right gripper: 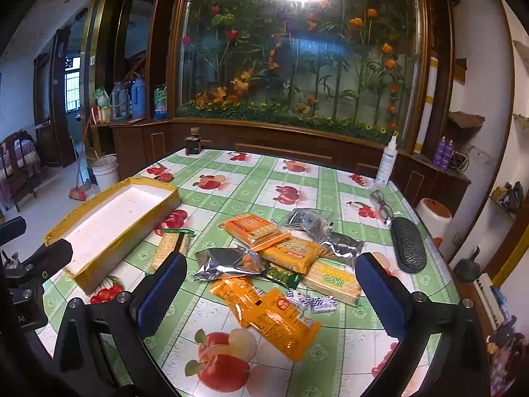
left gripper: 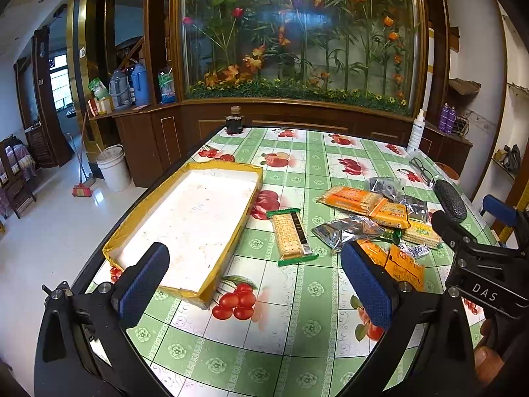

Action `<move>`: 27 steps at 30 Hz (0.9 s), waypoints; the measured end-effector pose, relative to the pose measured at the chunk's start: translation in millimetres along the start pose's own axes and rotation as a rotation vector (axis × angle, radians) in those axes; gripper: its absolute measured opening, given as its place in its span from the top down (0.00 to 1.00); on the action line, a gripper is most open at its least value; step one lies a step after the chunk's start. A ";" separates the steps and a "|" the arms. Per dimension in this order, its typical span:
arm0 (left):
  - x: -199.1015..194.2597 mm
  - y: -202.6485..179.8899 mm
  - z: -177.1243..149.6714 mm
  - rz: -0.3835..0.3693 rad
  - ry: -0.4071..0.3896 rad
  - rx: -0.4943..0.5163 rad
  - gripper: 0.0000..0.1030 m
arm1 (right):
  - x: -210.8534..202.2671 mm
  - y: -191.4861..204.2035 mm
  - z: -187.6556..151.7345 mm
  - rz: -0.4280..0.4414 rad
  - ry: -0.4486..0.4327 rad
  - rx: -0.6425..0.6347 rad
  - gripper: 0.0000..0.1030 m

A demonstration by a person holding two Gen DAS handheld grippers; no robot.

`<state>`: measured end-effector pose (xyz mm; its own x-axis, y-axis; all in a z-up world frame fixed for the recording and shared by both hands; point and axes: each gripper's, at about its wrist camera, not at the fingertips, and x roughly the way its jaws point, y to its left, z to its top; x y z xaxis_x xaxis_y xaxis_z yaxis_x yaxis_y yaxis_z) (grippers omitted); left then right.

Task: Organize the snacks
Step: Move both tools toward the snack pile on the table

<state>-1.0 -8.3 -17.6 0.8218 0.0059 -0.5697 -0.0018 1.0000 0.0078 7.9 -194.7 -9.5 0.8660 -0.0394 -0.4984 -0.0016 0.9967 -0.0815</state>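
A shallow white tray with yellow taped rim lies on the left of the table. A green-ended cracker pack lies alone just right of it. Further right sits a pile of snacks: orange biscuit packs, a silver pouch, a yellow cracker pack and orange wrappers. My left gripper hovers open over the tray's near right corner. My right gripper stands open above the orange wrappers. Neither holds anything.
Glasses and a black case lie at the table's right edge. A white spray bottle and a dark jar stand at the far edge. A flower display cabinet rises behind the table. A white bucket stands on the floor at left.
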 end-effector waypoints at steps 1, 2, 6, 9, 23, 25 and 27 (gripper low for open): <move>1.0 0.0 -0.8 -0.003 0.003 0.000 0.00 | -1.7 -0.4 0.0 -0.008 -0.008 -0.003 0.00; 1.5 -0.4 -1.3 -0.007 0.006 0.000 0.00 | -2.9 -0.8 0.1 -0.013 -0.013 -0.003 0.00; 2.0 -5.2 -1.9 -0.020 0.015 0.006 0.00 | -9.6 -2.6 1.0 -0.034 -0.033 0.001 0.00; 0.8 -8.6 -4.1 -0.025 0.018 0.014 0.00 | -14.2 -5.0 1.6 -0.054 -0.037 0.004 0.00; 34.5 -13.6 -9.3 -0.079 0.120 0.018 0.00 | -1.6 -41.4 -12.8 0.086 0.019 0.084 0.00; 49.0 -12.6 -10.0 -0.081 0.150 0.019 0.00 | 13.3 -59.1 -24.4 0.173 0.064 0.132 0.00; 63.4 -13.3 -9.9 -0.089 0.178 0.022 0.00 | 30.9 -75.7 -35.4 0.260 0.126 0.184 0.00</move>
<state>45.5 -21.2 -62.0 0.7044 -0.0794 -0.7053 0.0799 0.9963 -0.0323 17.1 -273.9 -49.3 0.7797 0.2209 -0.5859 -0.1142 0.9702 0.2137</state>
